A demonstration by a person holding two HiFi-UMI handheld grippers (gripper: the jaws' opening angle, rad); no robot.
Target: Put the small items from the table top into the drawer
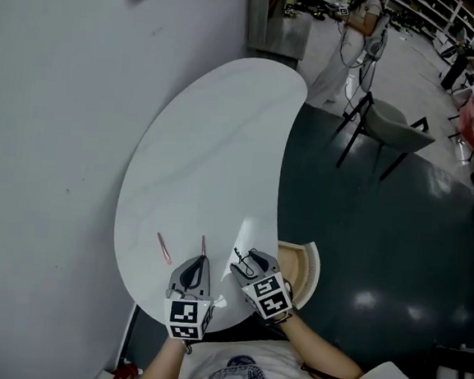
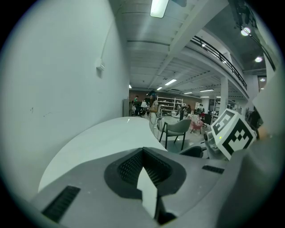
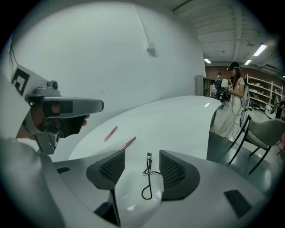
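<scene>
Small items lie on a white table beside an open drawer. A black wire loop sits just left of the drawer. Two pink sticks, the nearer stick and the farther stick, lie farther left of it.

Only the head view takes in the drawer, pulled out at the table's curved edge. It also shows both grippers from above, with forearms reaching in from the bottom of the frame.

The right gripper, right beside the drawer, points up the table with its jaws spread. The right gripper view shows the loop flat on the table between the pads, touching neither. Both sticks lie beyond, and the left gripper appears side-on.

The left gripper, one place farther from the drawer, has its jaws pressed together on nothing. Its tip is just short of the nearer stick. The left gripper view shows those closed jaws, the table's far end, a grey chair and the right gripper's marker cube. The sticks and loop fall outside that view.

The right gripper covers part of the drawer, so its contents cannot be made out. Nor is it clear what the loop is.
</scene>
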